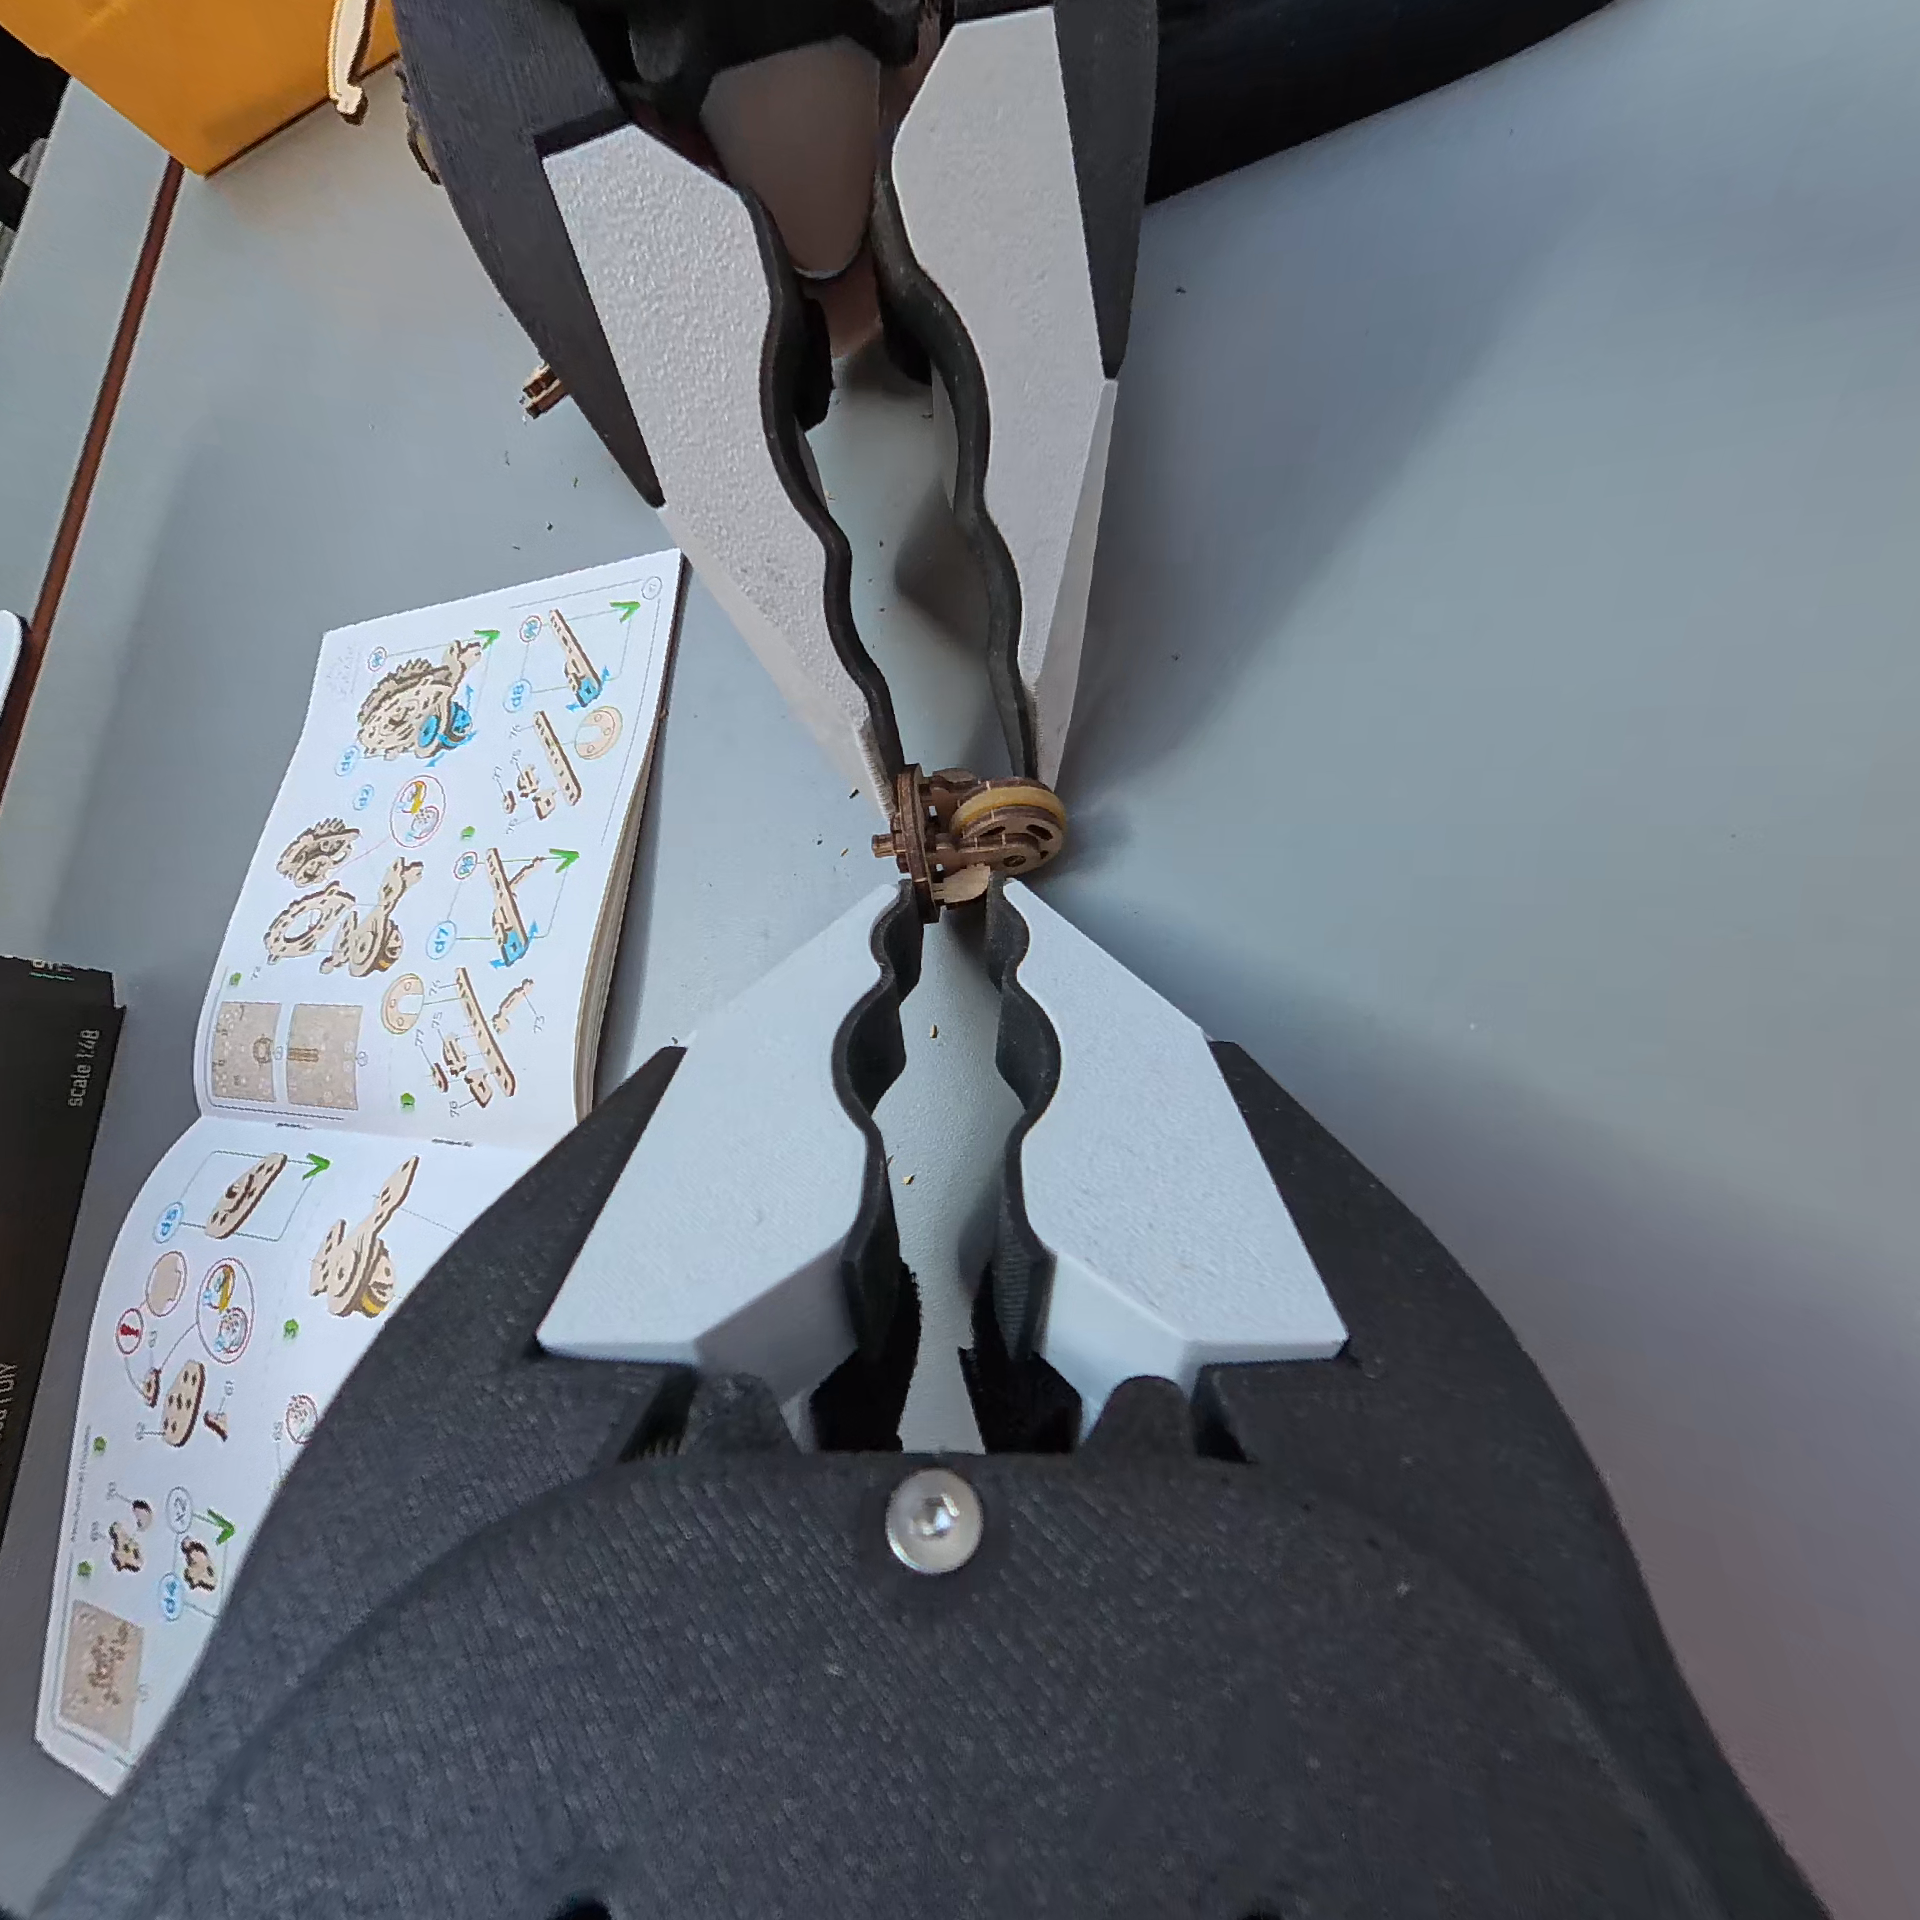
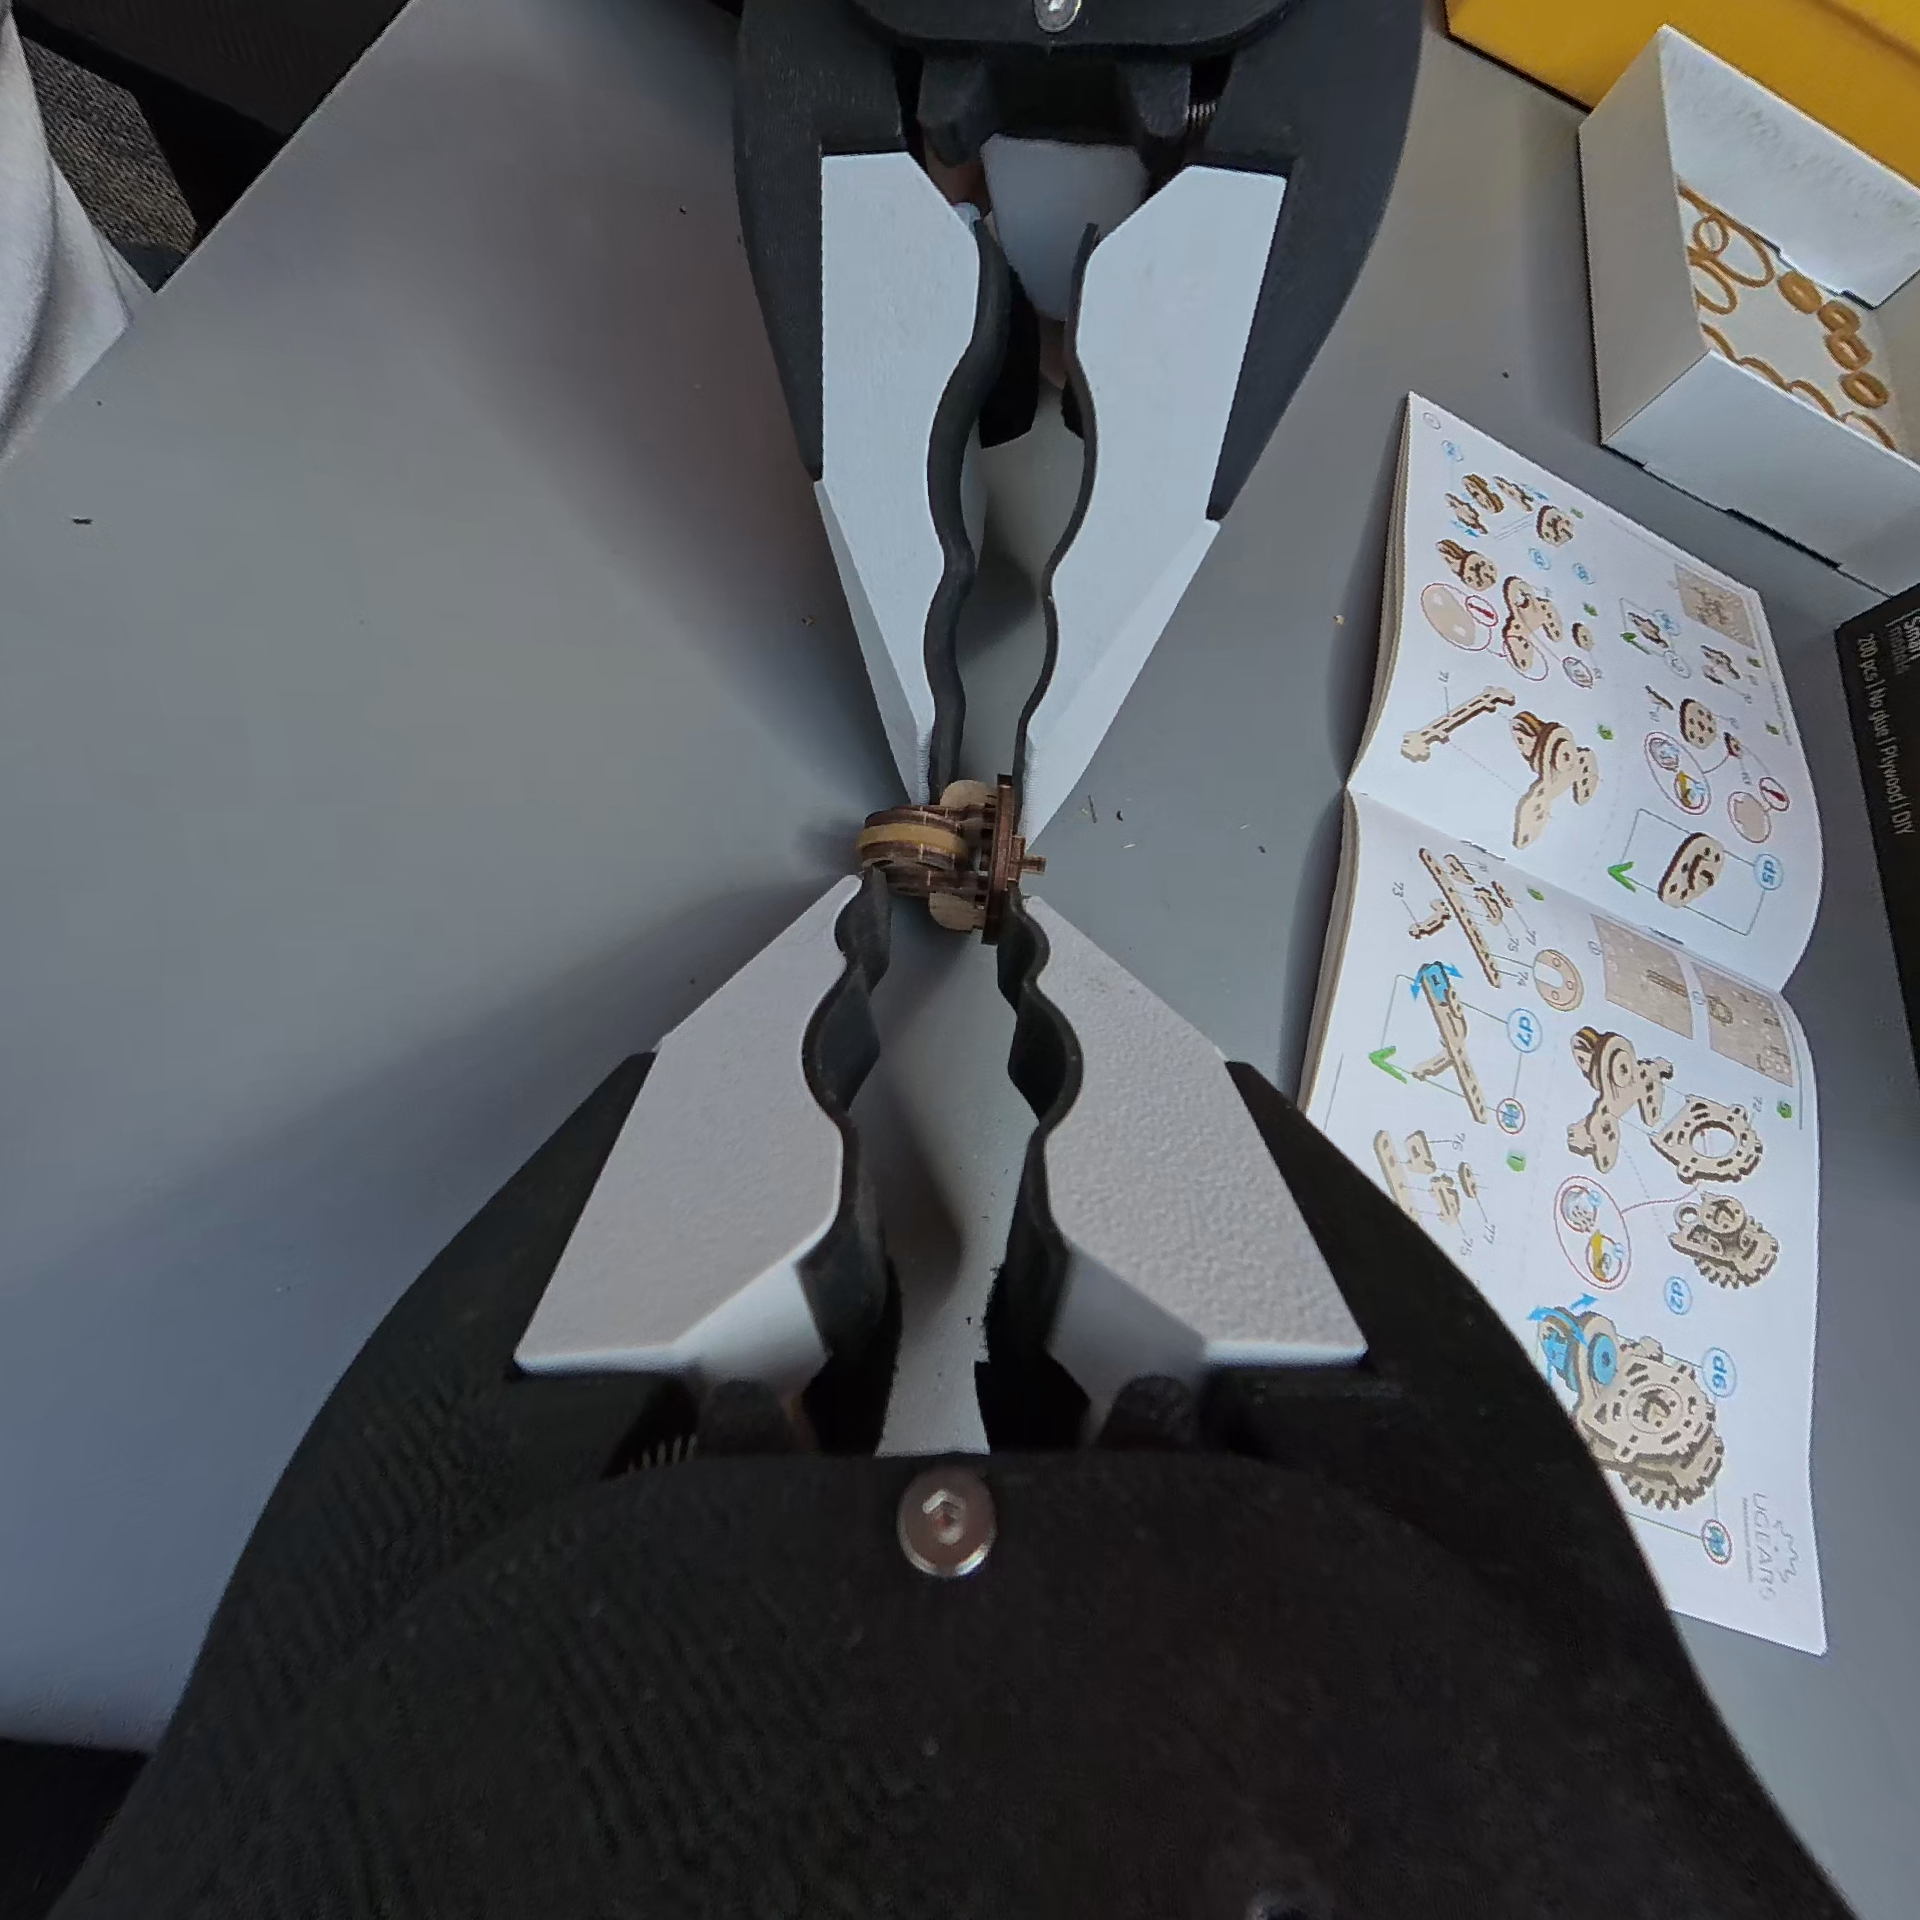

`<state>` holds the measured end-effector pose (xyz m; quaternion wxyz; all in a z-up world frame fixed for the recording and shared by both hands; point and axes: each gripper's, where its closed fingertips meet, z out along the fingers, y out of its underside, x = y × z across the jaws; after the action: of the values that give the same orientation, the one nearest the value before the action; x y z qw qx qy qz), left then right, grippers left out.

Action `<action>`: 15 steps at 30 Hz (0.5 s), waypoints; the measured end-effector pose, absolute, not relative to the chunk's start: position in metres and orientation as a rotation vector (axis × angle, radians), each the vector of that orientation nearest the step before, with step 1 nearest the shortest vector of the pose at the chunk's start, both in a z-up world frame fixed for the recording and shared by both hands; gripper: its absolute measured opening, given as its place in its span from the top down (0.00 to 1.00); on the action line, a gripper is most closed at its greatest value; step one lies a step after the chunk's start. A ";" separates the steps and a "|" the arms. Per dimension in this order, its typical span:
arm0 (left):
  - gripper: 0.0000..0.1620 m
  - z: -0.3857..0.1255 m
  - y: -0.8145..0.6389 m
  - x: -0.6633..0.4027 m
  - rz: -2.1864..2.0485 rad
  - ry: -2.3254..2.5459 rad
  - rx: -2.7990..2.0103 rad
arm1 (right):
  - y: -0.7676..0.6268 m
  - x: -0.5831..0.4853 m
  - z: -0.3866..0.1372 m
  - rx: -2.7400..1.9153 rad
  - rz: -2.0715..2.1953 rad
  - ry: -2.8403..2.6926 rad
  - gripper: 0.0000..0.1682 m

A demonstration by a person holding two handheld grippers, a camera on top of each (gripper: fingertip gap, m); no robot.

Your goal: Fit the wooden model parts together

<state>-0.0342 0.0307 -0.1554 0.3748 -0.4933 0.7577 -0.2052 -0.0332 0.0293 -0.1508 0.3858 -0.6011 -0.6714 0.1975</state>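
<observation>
A small wooden assembly (image 1: 966, 842) of a dark disc with a peg, pale tabs and a banded wheel hangs above the grey table (image 1: 1455, 727). Both grippers meet on it tip to tip. My left gripper (image 1: 951, 904) comes from below in the left wrist view and is shut on the disc side's lower edge. My right gripper (image 1: 961, 764) comes from above there and is shut across the disc and wheel. In the right wrist view the assembly (image 2: 951, 857) sits between my right gripper (image 2: 940, 904) below and my left gripper (image 2: 982, 769) above.
An open instruction booklet (image 1: 436, 883) lies flat beside the grippers, also in the right wrist view (image 2: 1558, 935). A white box with wooden rings (image 2: 1766, 260), a black box (image 2: 1881, 727), a yellow box (image 1: 208, 73) and a loose wooden bit (image 1: 540, 390) lie around. The tips of both grippers are at nearly the same place.
</observation>
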 end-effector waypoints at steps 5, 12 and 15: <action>0.94 -0.155 0.030 -0.034 -0.533 1.938 -1.261 | 0.029 -0.033 -0.151 -1.525 0.503 -1.715 0.88; 0.94 -0.155 0.024 -0.032 -0.585 1.951 -1.213 | 0.025 -0.029 -0.150 -1.463 0.525 -1.745 0.92; 0.93 -0.155 0.024 -0.032 -0.582 1.950 -1.206 | 0.025 -0.029 -0.150 -1.490 0.522 -1.744 0.92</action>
<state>-0.0317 0.0237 -0.1553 0.3783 -0.4719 0.7631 -0.2277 -0.0290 0.0251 -0.1500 0.3846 -0.5847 -0.6844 0.2047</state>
